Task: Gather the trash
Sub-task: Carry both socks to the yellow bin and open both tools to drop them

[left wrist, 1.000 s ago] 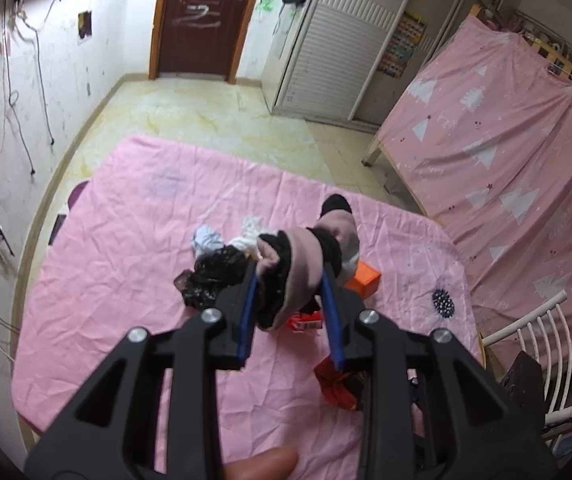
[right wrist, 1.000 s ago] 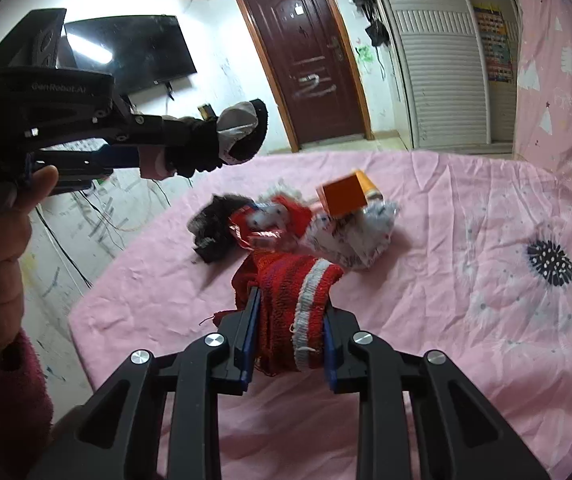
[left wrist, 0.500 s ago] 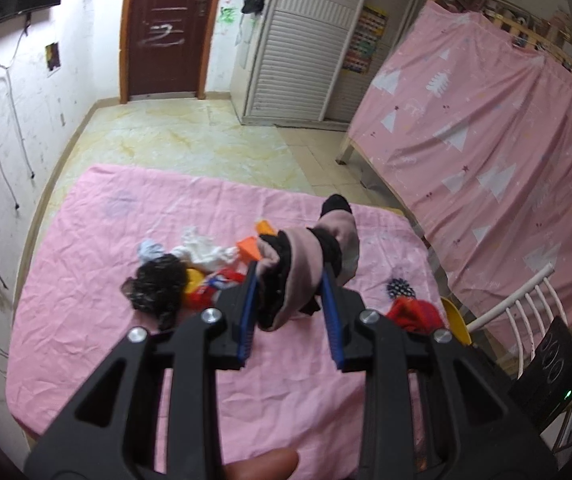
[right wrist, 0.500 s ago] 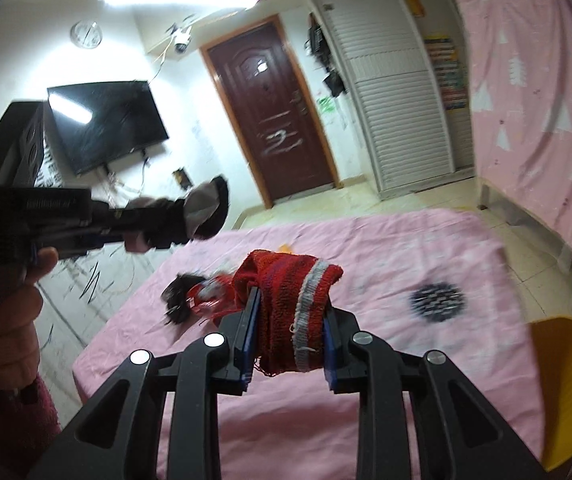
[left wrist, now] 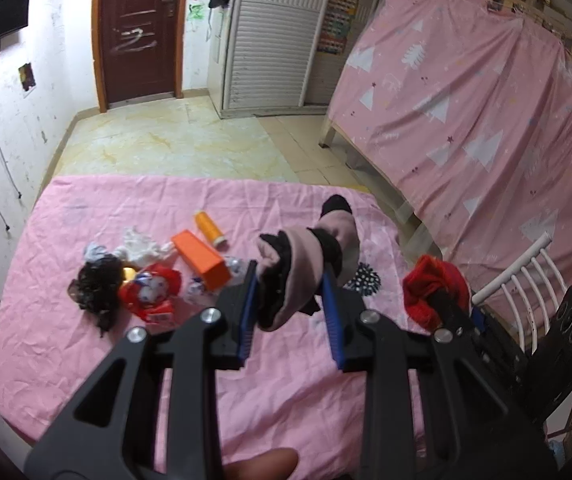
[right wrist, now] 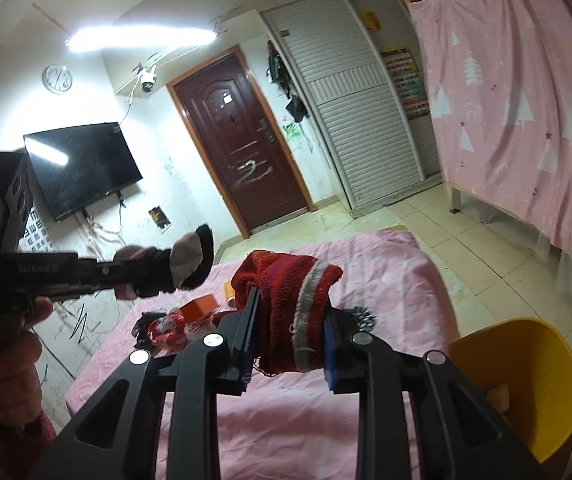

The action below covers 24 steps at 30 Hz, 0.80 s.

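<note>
My left gripper point(left wrist: 290, 312) is shut on a pink and black sock point(left wrist: 306, 256), held above the pink-covered table point(left wrist: 85, 360). My right gripper point(right wrist: 288, 344) is shut on a red knitted sock point(right wrist: 290, 304) with a grey band; it also shows in the left wrist view point(left wrist: 434, 284) at the right. A yellow bin point(right wrist: 526, 384) stands at the lower right of the right wrist view. On the table lies a pile: an orange box point(left wrist: 201, 258), a red wrapper point(left wrist: 149, 292), a black net point(left wrist: 95, 284), white tissue point(left wrist: 141, 242) and an orange spool point(left wrist: 209, 228).
A white chair point(left wrist: 522, 276) stands right of the table. A pink-draped bed point(left wrist: 466, 120) fills the right side. A wardrobe point(left wrist: 277, 32) and a brown door point(left wrist: 137, 28) are at the back. A TV point(right wrist: 81, 168) hangs on the left wall.
Both grippers have risen and swung to the right with their socks. The yellow bin has come into the right wrist view and the trash pile has slid left.
</note>
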{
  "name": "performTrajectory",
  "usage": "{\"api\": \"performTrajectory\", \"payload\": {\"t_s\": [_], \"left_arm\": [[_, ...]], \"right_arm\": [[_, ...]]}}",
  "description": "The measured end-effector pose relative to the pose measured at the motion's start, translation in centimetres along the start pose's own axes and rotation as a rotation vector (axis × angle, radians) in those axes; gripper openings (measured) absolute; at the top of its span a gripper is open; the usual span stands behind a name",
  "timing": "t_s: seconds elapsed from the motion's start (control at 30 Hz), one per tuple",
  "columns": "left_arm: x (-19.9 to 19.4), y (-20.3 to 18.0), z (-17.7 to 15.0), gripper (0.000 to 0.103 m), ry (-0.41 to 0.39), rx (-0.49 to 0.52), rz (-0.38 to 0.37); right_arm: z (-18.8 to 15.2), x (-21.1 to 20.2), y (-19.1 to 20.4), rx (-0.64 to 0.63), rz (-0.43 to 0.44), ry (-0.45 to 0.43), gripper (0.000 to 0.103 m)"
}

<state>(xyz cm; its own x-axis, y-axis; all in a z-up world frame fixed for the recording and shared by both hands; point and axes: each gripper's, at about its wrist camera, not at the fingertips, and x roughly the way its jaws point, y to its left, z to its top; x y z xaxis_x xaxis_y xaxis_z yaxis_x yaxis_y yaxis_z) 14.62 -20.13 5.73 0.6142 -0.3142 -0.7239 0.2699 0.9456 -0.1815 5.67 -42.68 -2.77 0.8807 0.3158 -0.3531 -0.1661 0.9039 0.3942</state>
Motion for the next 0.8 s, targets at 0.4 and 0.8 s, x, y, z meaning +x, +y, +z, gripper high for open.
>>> {"api": "performTrajectory", "payload": {"t_s": [0.4, 0.8], "left_arm": [[2.1, -6.6, -0.5, 0.028, 0.044, 0.093, -0.06], [6.6, -16.3, -1.5, 0.029, 0.155, 0.215, -0.18]], "right_arm": [[1.2, -4.1, -5.4, 0.079, -0.128, -0.096, 0.02], [0.5, -6.8, -12.4, 0.194, -0.294, -0.127, 0.026]]}}
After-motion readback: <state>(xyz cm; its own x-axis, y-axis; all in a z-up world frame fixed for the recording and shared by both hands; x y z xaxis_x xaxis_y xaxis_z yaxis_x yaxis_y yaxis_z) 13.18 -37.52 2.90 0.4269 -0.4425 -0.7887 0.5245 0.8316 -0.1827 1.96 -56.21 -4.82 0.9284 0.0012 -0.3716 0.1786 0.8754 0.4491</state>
